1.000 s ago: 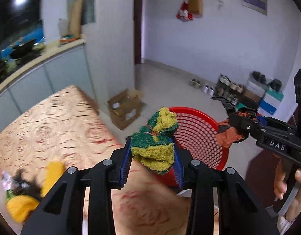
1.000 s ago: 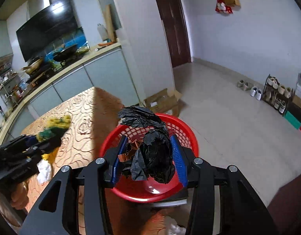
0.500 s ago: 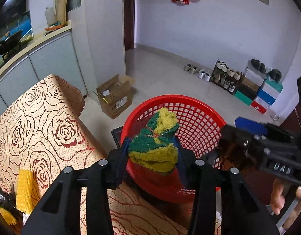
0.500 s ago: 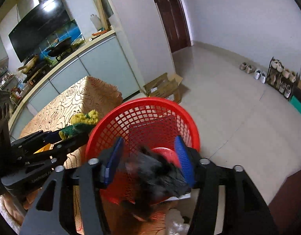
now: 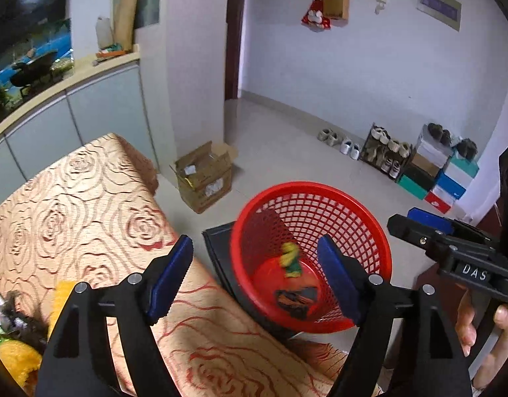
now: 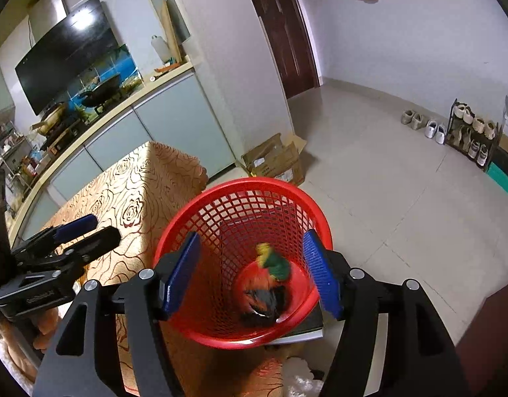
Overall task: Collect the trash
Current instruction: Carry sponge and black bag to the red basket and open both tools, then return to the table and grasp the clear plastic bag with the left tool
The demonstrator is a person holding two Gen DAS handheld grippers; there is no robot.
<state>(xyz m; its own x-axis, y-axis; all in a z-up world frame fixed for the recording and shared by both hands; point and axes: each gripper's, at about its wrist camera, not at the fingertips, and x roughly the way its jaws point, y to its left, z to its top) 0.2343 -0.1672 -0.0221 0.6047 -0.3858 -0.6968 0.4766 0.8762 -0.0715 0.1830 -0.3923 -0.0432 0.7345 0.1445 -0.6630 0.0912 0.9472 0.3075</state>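
A red mesh basket (image 5: 379,241) (image 6: 201,205) stands on a dark stool beside the table. Inside it a green-and-yellow sponge (image 5: 291,259) (image 6: 274,262) drops, blurred, onto a crumpled black-and-orange wrapper (image 5: 295,299) (image 6: 262,302) at the bottom. My left gripper (image 5: 254,276) hangs over the basket's near rim, its jaws opening and holding nothing. My right gripper (image 6: 250,273) is above the basket too, jaws opening and likewise holding nothing. Each gripper shows at the edge of the other's view.
The table wears a gold rose-patterned cloth (image 5: 88,205) (image 6: 128,198). More yellow and dark scraps (image 5: 16,340) lie at its near left. A cardboard box (image 5: 204,178) sits on the tiled floor, and a shoe rack (image 5: 386,155) lines the far wall.
Both grippers opened over the basket. The sponge left my left jaws and the black wrapper left my right jaws; both now lie or fall inside the basket.
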